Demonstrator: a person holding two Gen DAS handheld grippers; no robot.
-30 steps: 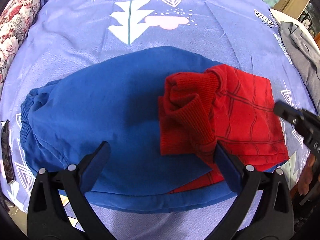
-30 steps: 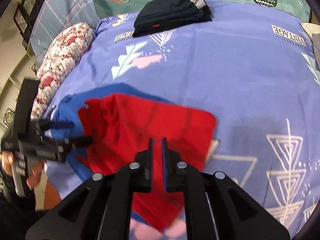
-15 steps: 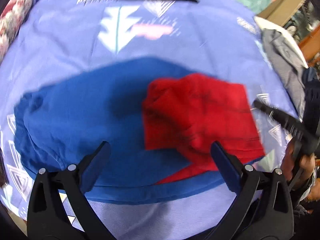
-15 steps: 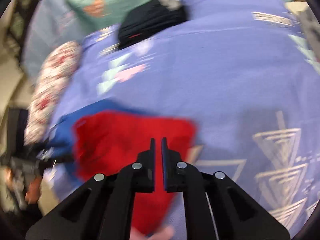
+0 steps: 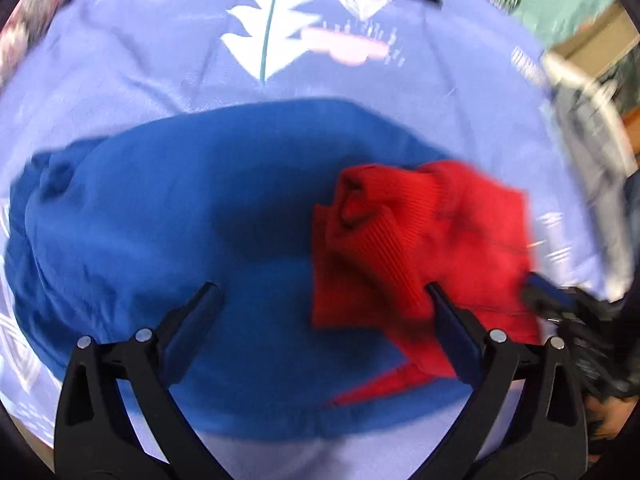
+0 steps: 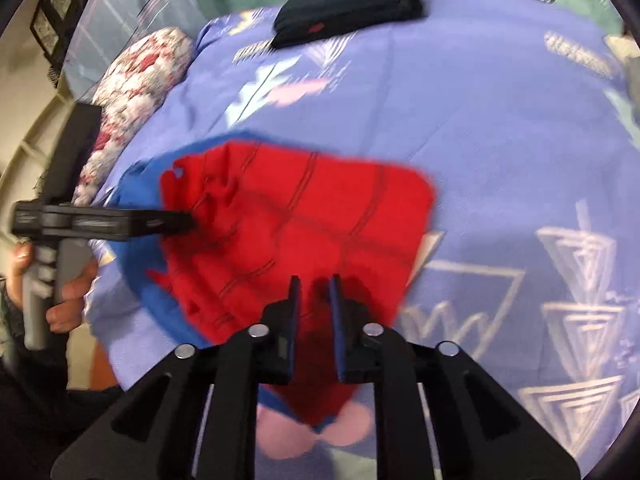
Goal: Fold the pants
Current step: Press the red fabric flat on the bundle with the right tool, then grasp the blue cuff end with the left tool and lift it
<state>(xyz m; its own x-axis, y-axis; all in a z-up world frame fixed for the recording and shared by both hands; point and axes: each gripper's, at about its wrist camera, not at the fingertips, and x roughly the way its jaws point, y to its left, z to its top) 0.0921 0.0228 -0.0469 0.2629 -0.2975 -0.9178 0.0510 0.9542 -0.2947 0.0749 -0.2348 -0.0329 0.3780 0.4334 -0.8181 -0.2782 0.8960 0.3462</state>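
The pants lie flat on the bed, spread across its lilac cover, with the blue body running left and the red, line-patterned part folded over onto the right end. In my left wrist view the red ribbed cuff sits bunched on top of the blue cloth, which tells me the leg end has been brought in over the body so the bundle gets shorter.

My left tongs hang spread wide above the near edge of the pants, one finger over the blue, the other over the red cuff, pinching nothing. I judge I keep them wide so I can come down across the loose cuff and flatten or gather it.

My right tongs are low over the near right part of the red cloth. Their jaws are opening, and I see red cloth through the narrow gap but no fold clamped between the pads, so I take it they are letting the cloth go where it should lie.

A folded dark garment rests at the far side of the bed, well apart, probably finished work, and a flowered pillow lies along the far left edge.
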